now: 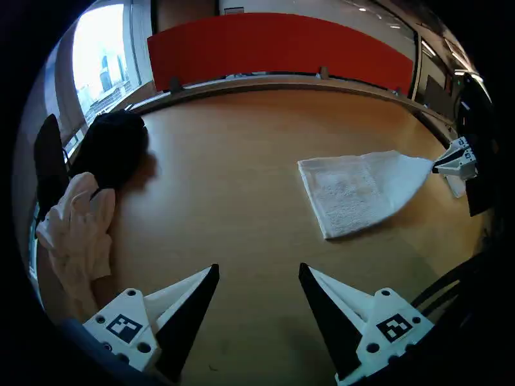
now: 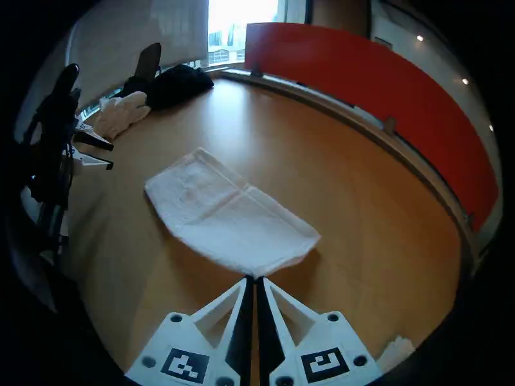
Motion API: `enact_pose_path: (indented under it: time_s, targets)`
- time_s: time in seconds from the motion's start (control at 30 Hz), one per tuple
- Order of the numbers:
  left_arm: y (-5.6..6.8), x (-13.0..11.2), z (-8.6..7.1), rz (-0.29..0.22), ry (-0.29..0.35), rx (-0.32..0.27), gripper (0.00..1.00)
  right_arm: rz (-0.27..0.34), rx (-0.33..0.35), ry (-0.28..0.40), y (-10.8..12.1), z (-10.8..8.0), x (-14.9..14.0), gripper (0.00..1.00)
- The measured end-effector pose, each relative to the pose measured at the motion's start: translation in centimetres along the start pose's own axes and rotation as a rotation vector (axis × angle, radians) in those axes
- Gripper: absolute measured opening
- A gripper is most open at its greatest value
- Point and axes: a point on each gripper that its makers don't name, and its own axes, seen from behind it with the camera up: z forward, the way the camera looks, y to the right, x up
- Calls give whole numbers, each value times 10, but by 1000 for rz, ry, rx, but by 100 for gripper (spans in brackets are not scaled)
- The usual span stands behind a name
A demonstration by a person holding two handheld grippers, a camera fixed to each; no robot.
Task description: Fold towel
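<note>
A white towel (image 1: 360, 190) lies folded on the wooden table (image 1: 244, 167), right of centre in the left gripper view. Its far right end is pulled up to a point at my right gripper (image 1: 439, 166). In the right gripper view the towel (image 2: 225, 215) spreads out ahead, and its near edge runs into my right gripper (image 2: 253, 278), whose fingers are shut on it. My left gripper (image 1: 259, 273) hovers open over bare table, well left of the towel, with nothing between its fingers. It also appears as the left gripper (image 2: 111, 156) at the table's left side.
A cream cloth pile (image 1: 80, 231) and a black bundle (image 1: 112, 151) sit at the table's left edge, by a dark chair (image 1: 48, 161). A red partition (image 1: 277, 48) stands along the far edge. A window (image 1: 103, 58) is beyond.
</note>
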Motion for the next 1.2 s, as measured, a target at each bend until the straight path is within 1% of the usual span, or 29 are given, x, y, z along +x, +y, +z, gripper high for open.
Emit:
enact_pose_path:
  time_s: [0.1, 0.3, 0.53, 0.7, 0.8, 1.0, 1.2]
  targets:
    - [-1, 1, 0, 0, 2, 2, 91, -4, -3, 11, 1, -3, 6, 3]
    - [-2, 2, -2, -7, 14, 6, 92, -7, -7, 15, 3, -8, 9, 3]
    - [-1, 8, -6, -29, 67, 3, 92, -16, -6, 16, 3, -11, 13, 3]
    - [1, 12, -12, -39, 118, -6, 92, -31, -4, 17, 3, -13, 18, 3]
    - [-2, 13, -15, -42, 139, 1, 92, -41, -9, 18, 5, -13, 22, 3]
    - [-8, 9, -19, -47, 150, 18, 92, -58, -14, 19, 6, -14, 30, 3]
    - [-10, 7, -24, -56, 153, 14, 92, -83, -19, 18, 5, -15, 37, 3]
